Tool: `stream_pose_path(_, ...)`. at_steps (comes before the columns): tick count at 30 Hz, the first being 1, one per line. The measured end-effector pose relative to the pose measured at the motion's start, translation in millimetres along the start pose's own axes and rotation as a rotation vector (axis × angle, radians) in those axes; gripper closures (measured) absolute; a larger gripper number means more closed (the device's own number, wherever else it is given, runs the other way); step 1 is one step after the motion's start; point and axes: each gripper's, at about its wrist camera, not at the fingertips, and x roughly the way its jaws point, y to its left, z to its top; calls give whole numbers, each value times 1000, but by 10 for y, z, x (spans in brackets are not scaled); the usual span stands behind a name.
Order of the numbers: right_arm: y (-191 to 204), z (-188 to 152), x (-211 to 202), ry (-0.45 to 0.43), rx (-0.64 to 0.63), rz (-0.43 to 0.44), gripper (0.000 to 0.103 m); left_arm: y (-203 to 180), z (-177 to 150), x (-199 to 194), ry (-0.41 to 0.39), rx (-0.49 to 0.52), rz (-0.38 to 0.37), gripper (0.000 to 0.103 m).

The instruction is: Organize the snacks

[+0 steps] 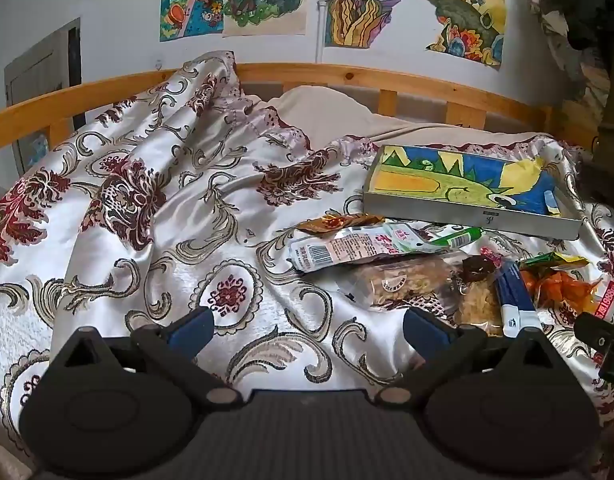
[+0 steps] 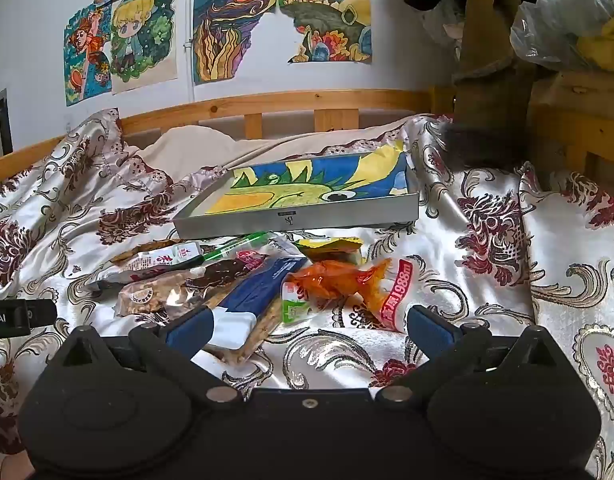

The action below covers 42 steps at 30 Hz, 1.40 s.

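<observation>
Hovering with jaws spread wide and nothing between them, the left gripper (image 1: 307, 326) hangs over bare bedspread (image 1: 147, 220) left of the snack pile (image 1: 419, 268). That pile lies just in front of the grey tray (image 2: 299, 216). The right gripper (image 2: 307, 326), equally released, hovers at the pile's near right edge, empty.

Bedspread (image 1: 147, 240) left of the snack pile (image 1: 407, 272) lies free — tray (image 1: 467, 220) seemingly blocks behind.

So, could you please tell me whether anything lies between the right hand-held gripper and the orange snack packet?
Nothing visible does. The right hand-held gripper is open, and only bare bedspread lies before the orange snack packet, which rests on top of the pile.
</observation>
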Motion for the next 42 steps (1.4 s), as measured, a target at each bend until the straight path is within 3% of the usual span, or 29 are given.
stream_pose_path(42, 4, -6, 7, 5, -1, -1, 1, 2, 1, 4, -1, -1, -1, 0)
